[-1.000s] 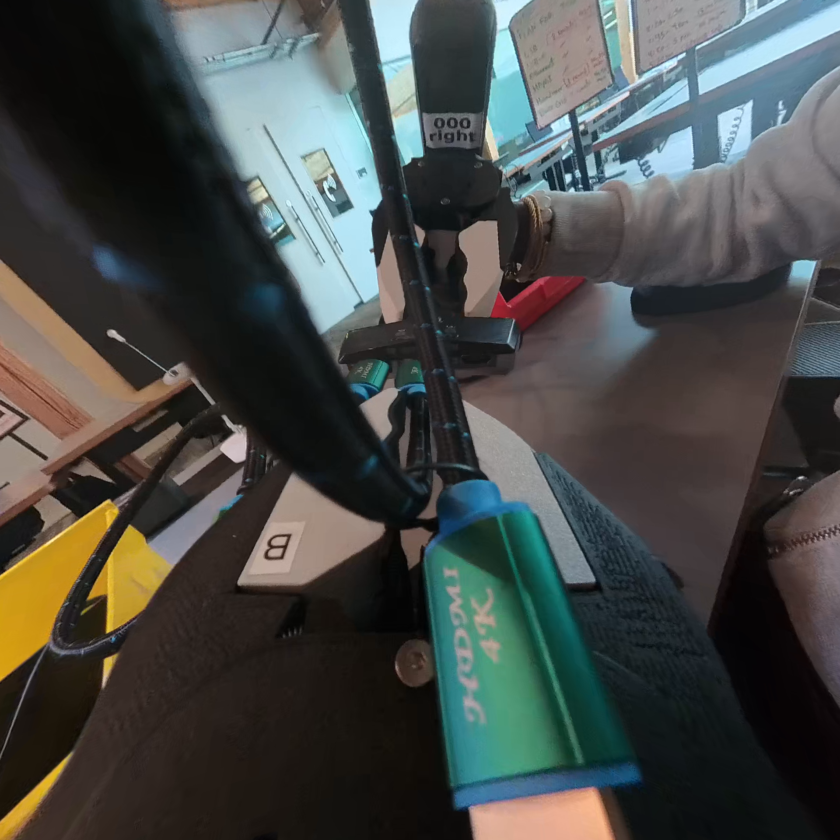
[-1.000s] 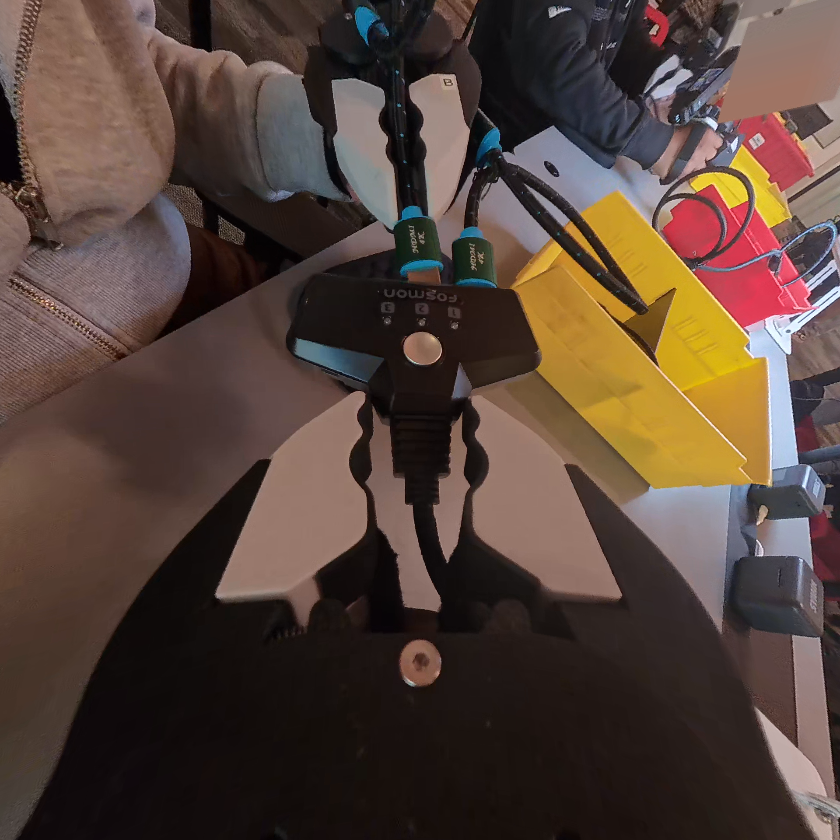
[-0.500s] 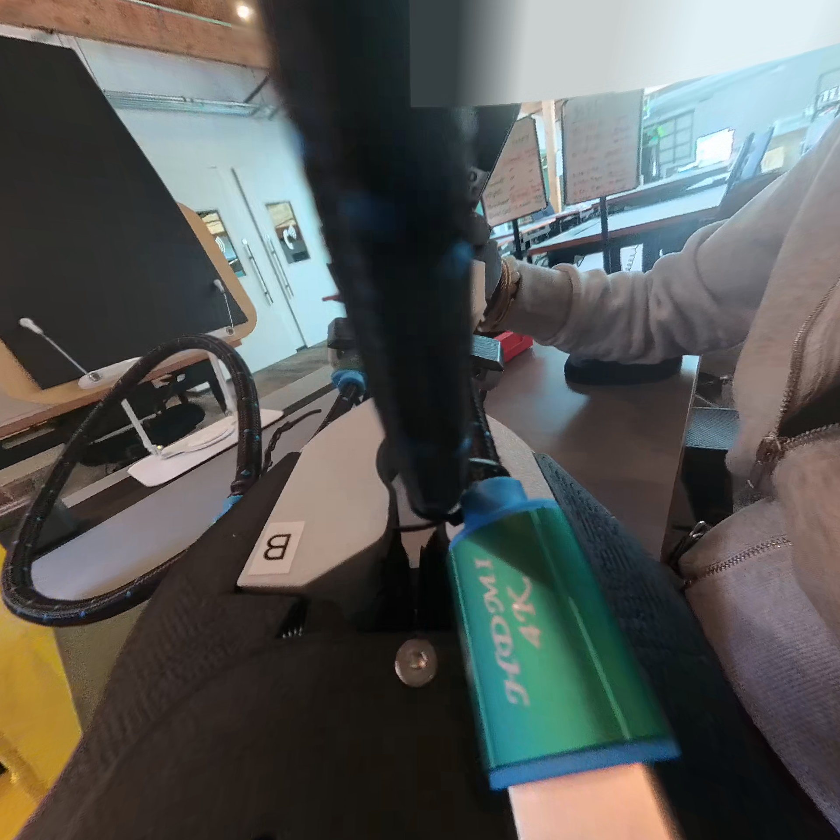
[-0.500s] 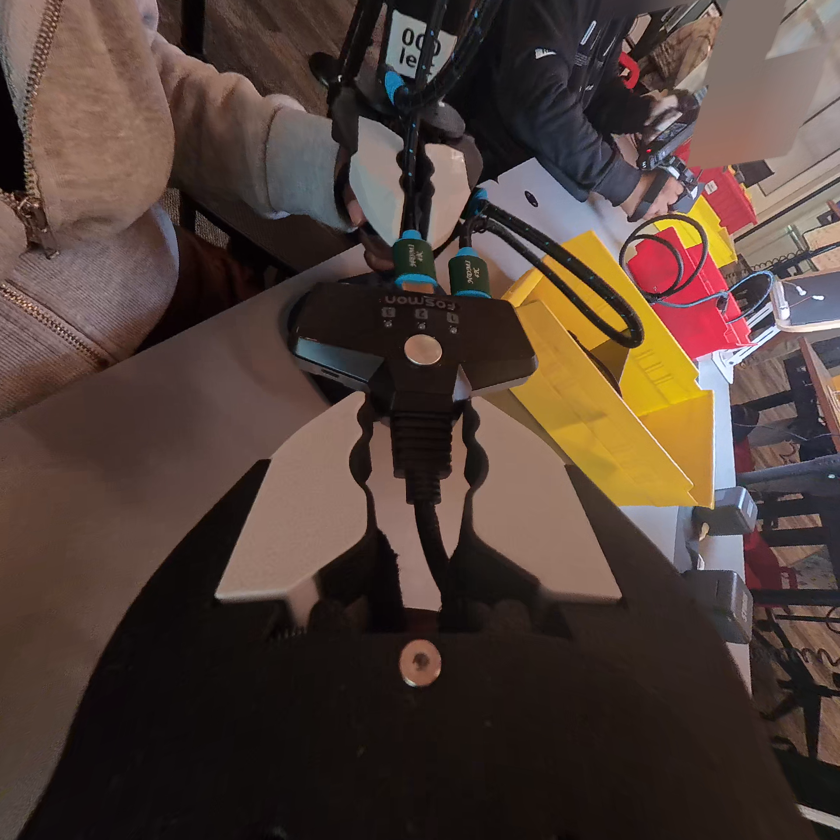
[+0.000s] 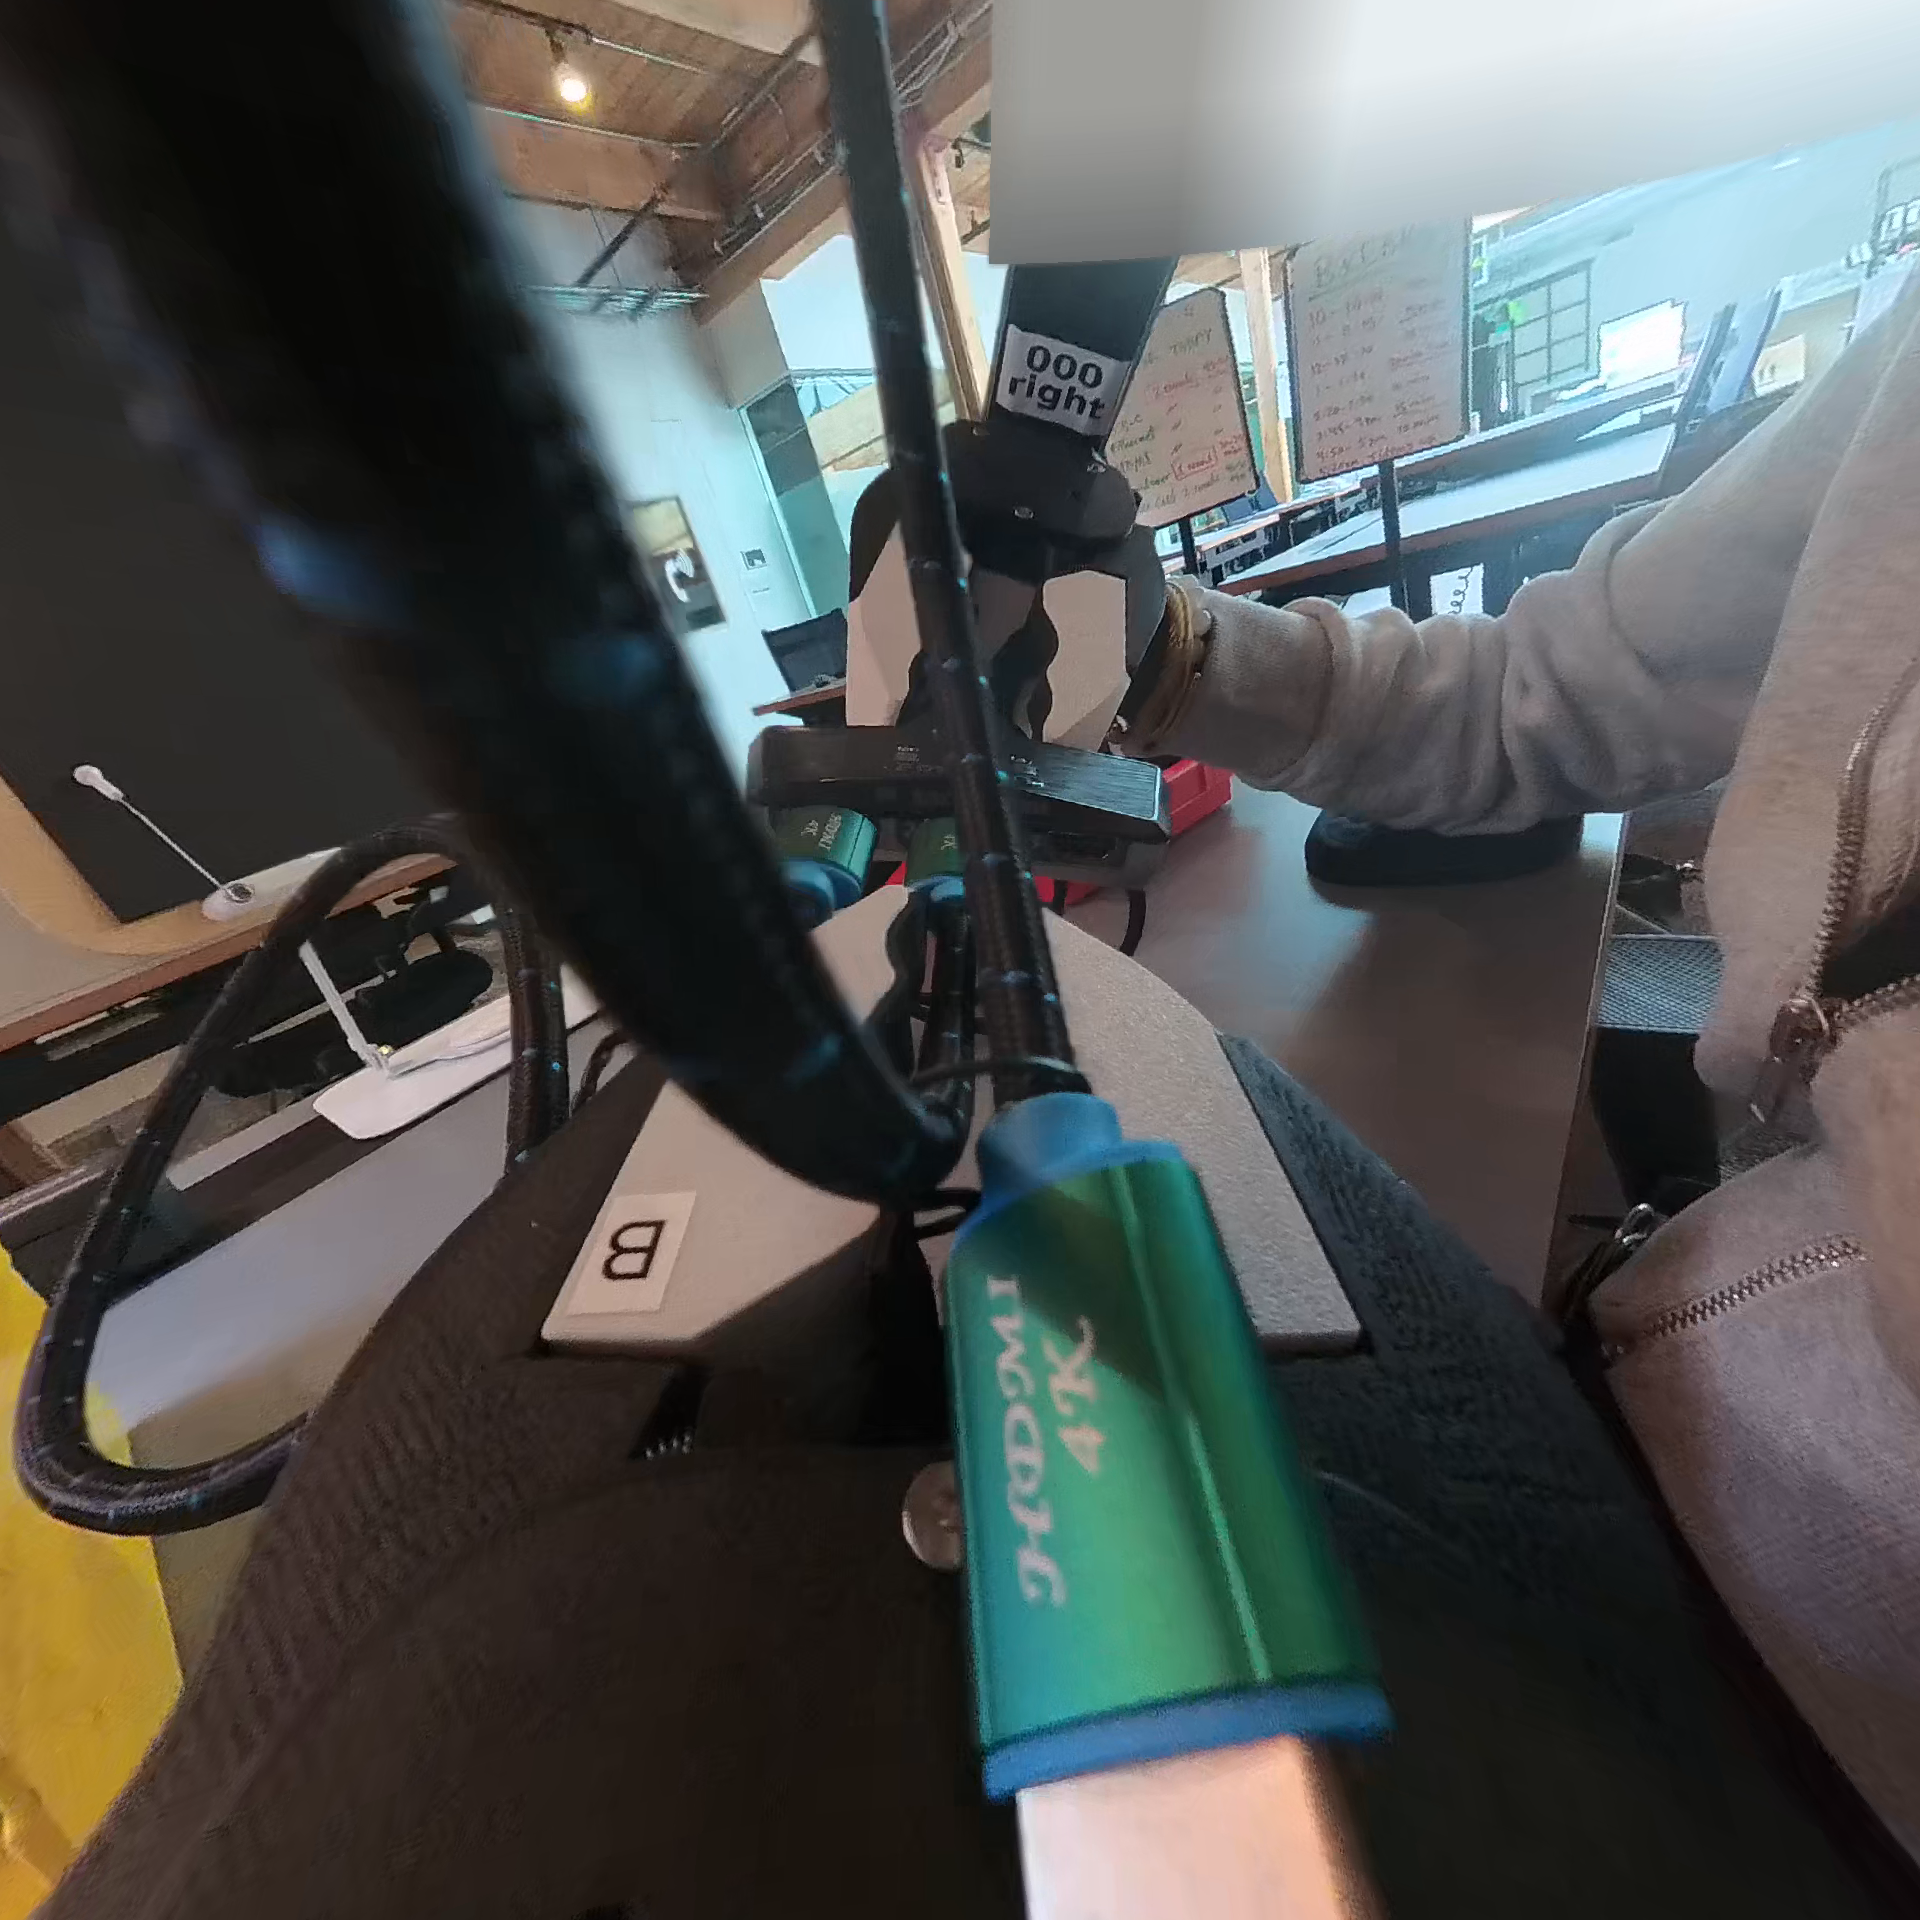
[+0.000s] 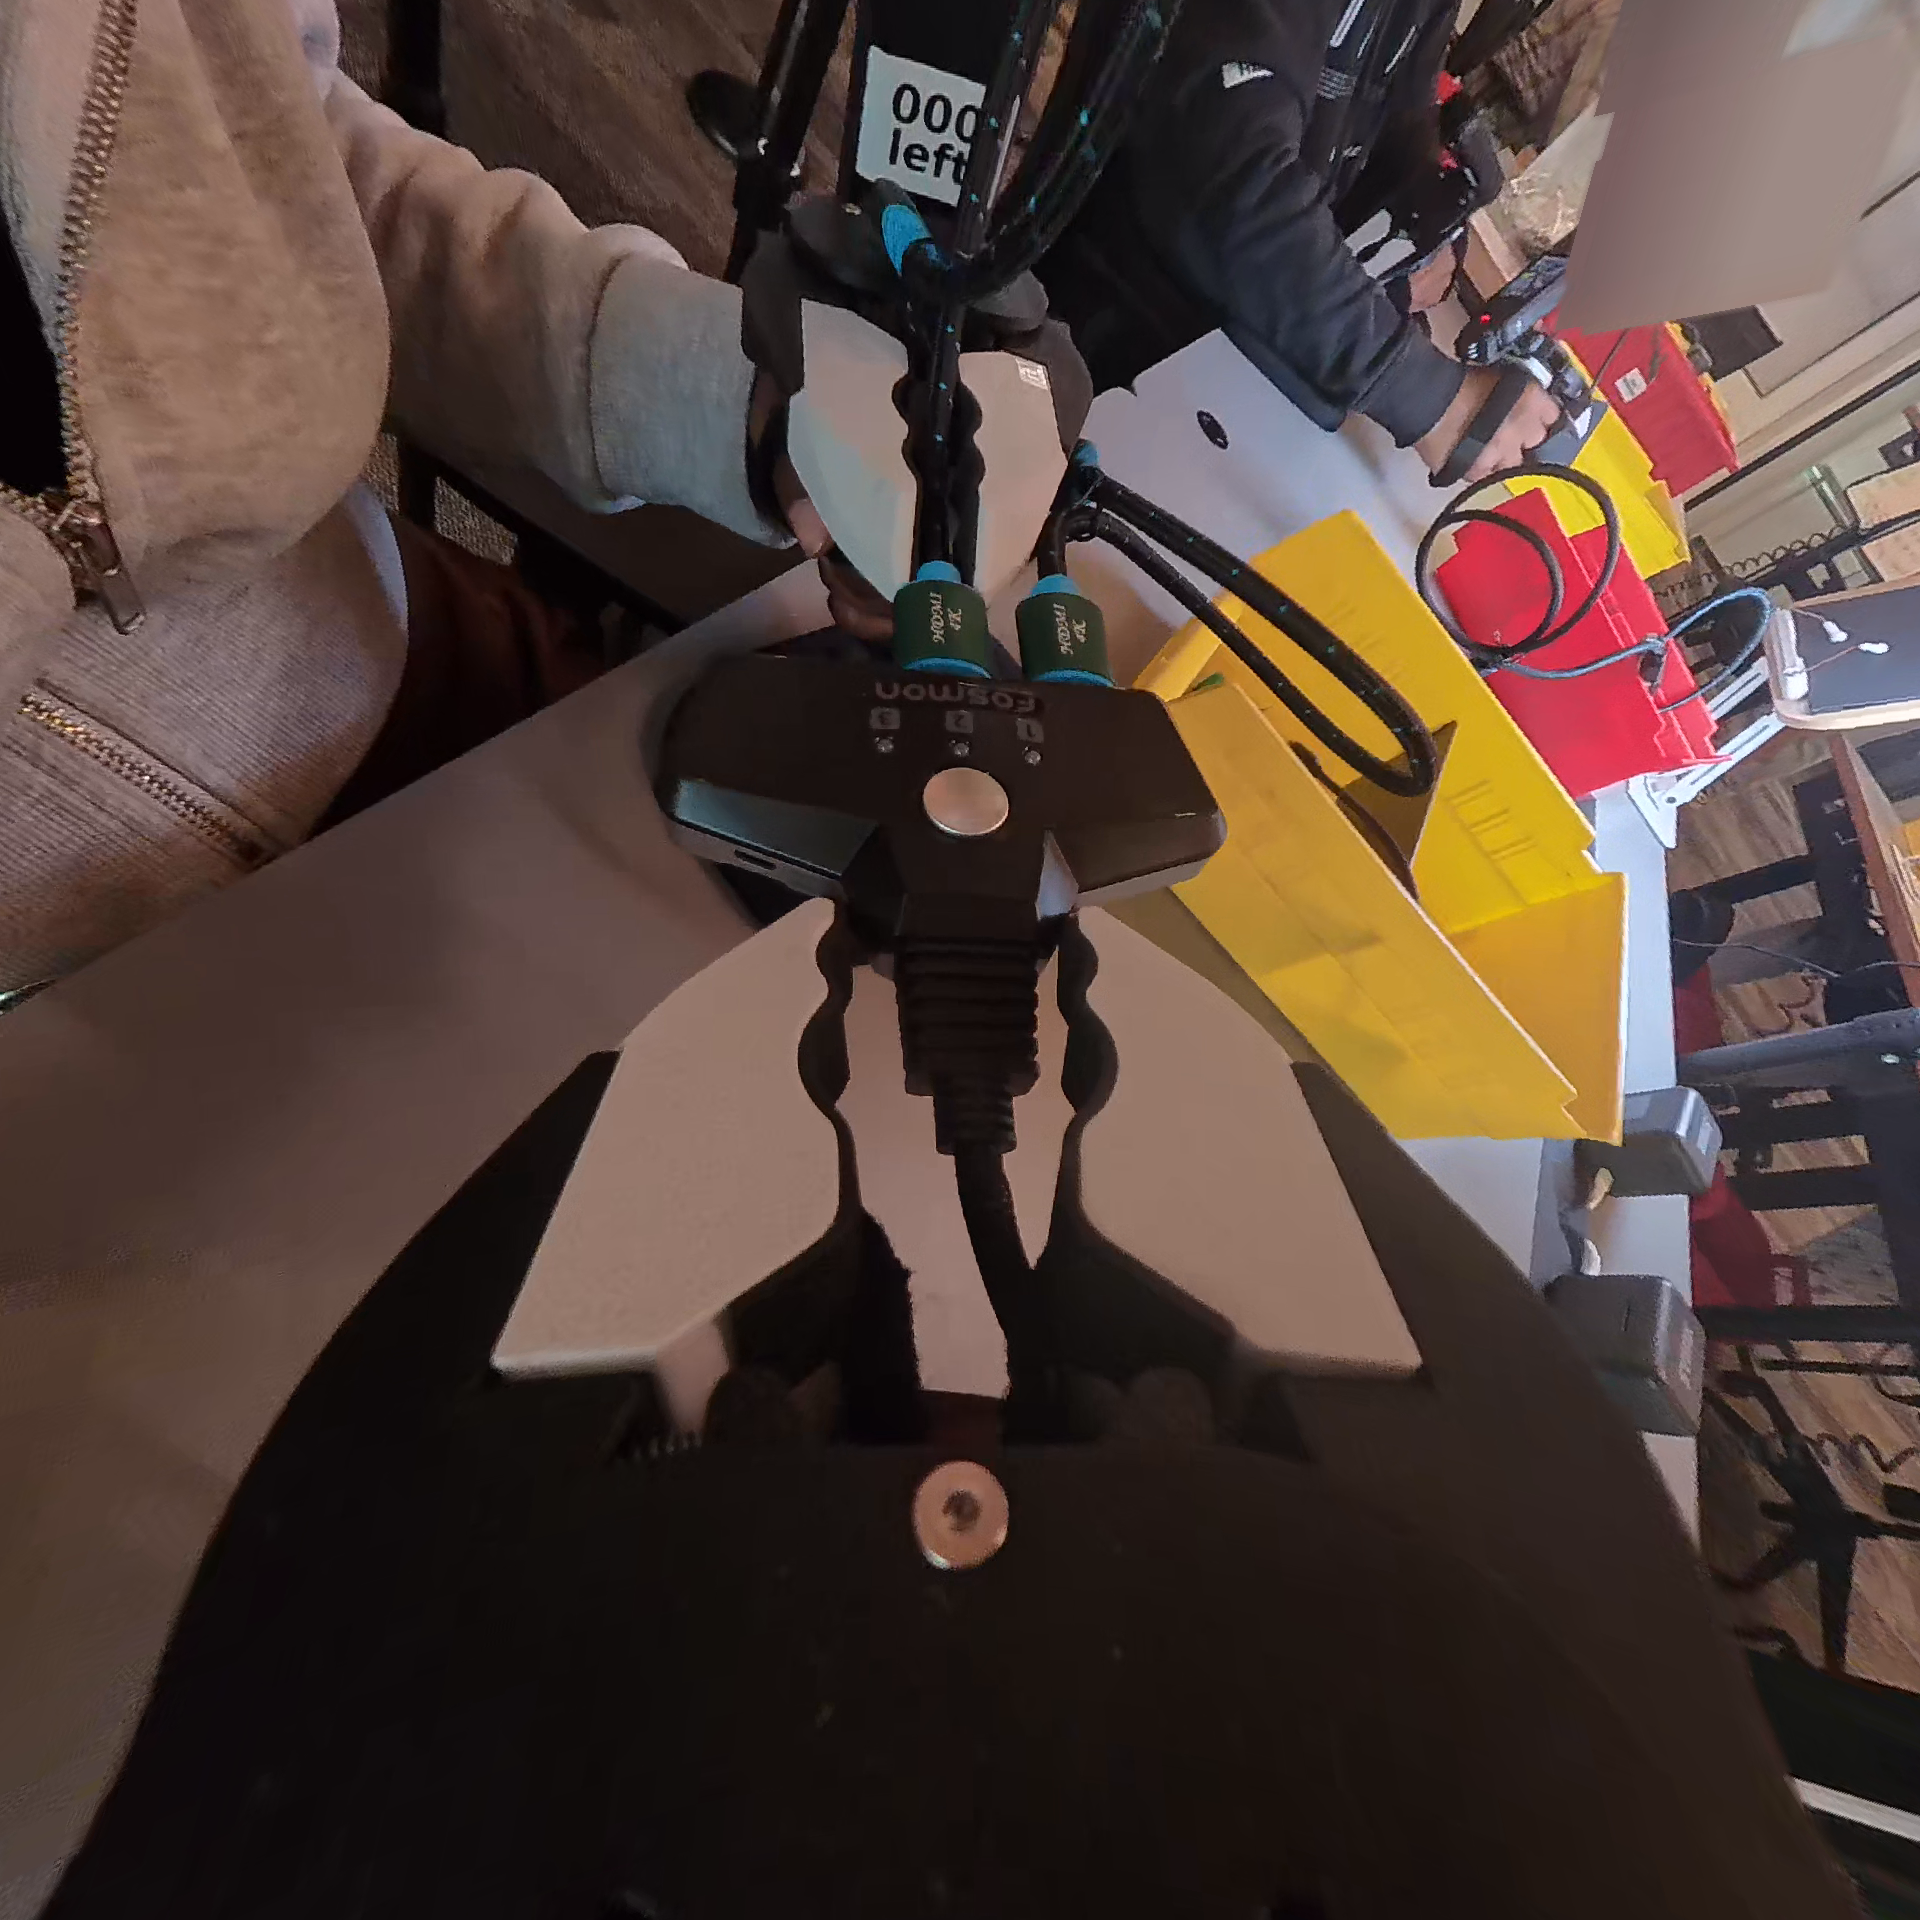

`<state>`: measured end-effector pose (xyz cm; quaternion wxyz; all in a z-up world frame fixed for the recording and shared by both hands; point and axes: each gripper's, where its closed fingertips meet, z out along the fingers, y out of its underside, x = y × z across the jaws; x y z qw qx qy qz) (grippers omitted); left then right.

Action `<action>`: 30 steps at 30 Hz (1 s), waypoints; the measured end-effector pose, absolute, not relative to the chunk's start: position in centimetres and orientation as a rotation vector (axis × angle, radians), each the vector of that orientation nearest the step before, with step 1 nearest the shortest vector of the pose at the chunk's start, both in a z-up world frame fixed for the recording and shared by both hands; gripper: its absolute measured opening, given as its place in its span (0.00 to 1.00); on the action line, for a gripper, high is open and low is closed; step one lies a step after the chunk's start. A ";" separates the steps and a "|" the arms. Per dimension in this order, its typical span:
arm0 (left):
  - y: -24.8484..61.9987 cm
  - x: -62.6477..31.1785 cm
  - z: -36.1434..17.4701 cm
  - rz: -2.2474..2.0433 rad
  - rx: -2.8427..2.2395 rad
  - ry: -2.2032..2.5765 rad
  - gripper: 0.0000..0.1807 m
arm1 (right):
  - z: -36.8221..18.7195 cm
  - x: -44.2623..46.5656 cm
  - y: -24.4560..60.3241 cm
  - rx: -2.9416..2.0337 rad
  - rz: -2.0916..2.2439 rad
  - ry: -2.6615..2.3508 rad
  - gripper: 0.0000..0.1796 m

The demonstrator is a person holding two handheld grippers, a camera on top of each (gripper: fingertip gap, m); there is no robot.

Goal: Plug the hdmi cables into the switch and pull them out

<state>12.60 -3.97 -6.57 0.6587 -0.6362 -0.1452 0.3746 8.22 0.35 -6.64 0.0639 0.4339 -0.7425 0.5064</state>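
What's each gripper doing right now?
Left gripper: shut on a braided cable.
Right gripper: shut on the switch at its strain relief.
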 end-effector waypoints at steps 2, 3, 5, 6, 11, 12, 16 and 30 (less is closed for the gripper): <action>-4.3 12.5 -6.1 0.882 -1.429 -0.340 0.05 | -6.2 8.1 0.2 1.291 1.514 -2.202 0.21; -4.5 12.4 -5.7 0.910 -1.400 -0.348 0.08 | -5.7 8.1 0.1 1.276 1.516 -2.170 0.21; -5.1 12.2 -4.7 0.944 -1.295 -0.372 0.13 | -4.7 8.1 0.0 1.247 1.527 -2.108 0.21; -5.3 12.0 -4.4 0.947 -1.257 -0.381 0.17 | -4.2 8.0 -0.1 1.229 1.524 -2.078 0.21; -5.7 11.6 -4.1 0.972 -1.164 -0.401 0.23 | -1.4 6.5 0.3 1.110 1.463 -1.907 0.21; -5.9 11.6 -4.0 0.973 -1.133 -0.406 0.23 | -0.7 6.1 0.5 1.074 1.464 -1.869 0.21; -6.7 10.9 -4.6 0.977 -1.026 -0.430 0.23 | 3.2 4.4 1.5 0.907 1.512 -1.685 0.21; -6.6 10.6 -5.0 1.052 -0.997 -0.408 0.22 | 14.9 -2.7 12.7 0.323 1.637 -1.245 0.21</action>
